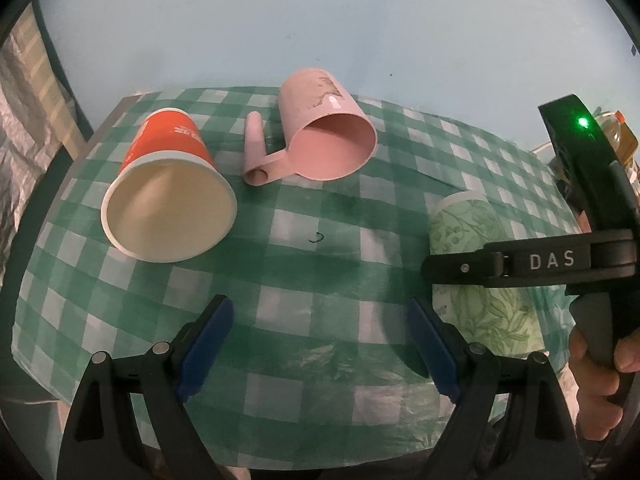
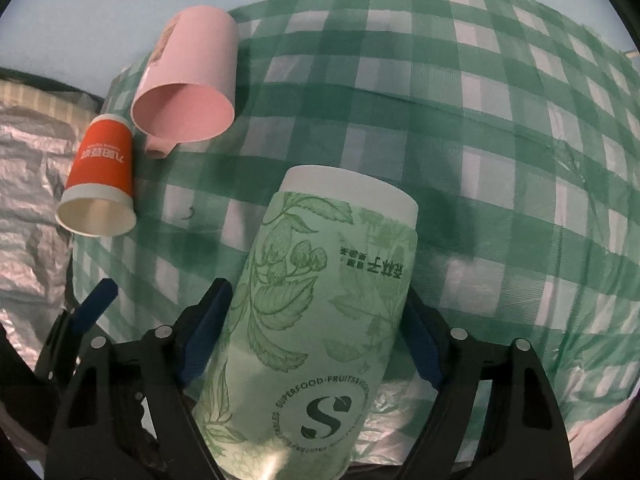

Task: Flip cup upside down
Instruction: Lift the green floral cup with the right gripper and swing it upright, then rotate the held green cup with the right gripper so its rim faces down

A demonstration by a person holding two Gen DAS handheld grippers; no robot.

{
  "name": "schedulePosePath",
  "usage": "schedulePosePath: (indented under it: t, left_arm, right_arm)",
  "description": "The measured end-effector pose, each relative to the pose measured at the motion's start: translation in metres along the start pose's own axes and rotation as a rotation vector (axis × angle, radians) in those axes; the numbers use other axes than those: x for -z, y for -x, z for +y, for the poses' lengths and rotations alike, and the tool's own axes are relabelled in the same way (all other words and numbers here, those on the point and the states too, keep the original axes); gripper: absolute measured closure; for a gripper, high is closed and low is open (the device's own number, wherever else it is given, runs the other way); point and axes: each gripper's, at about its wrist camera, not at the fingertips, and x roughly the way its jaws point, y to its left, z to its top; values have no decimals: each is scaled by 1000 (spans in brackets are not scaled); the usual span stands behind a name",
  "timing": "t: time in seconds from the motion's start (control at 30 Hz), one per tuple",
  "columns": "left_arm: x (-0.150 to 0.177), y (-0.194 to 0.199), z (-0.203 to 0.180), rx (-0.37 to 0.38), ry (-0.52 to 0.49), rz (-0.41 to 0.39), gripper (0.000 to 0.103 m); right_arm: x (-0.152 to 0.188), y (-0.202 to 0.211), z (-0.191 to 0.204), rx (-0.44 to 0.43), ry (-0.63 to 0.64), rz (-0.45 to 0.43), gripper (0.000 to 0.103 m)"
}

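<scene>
Left wrist view first: your left gripper (image 1: 320, 344) has its jaws spread wide with nothing between them, just checked tablecloth (image 1: 320, 264) underneath. The orange cup (image 1: 170, 184) and pink mug (image 1: 324, 136) both lie on their sides further back. Off to the right you can see the green cup (image 1: 480, 280) with the right gripper's bar across it, your hand (image 1: 596, 376) on the handle.

Right wrist view: the right gripper (image 2: 316, 332) has the green cup (image 2: 320, 320) squeezed between its blue pads (image 2: 204, 336), near the table's front edge. Its print reads upside down and the white band is at the far end, so I'd guess it's partway through the flip.

Watch the squeeze. Paper walls crumple easily, and a loose hold could let it slide out mid-turn and off that edge.
</scene>
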Motion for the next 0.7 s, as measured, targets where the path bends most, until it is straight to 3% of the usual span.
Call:
schedulePosePath:
  t: [0.13, 0.3, 0.5, 0.7]
  left_arm:
    - [0, 0, 4, 6, 14, -2, 13]
    - [3, 4, 7, 12, 24, -12, 13]
    - [10, 19, 3, 18, 21, -66, 13]
    - [21, 34, 5, 35, 52, -138, 13]
  right_arm:
    - [1, 6, -7, -50, 13, -27, 30]
    - [10, 19, -8, -97, 50, -98, 30]
    - [31, 50, -4, -119, 120, -240, 30]
    - [58, 87, 10, -79, 244, -469, 31]
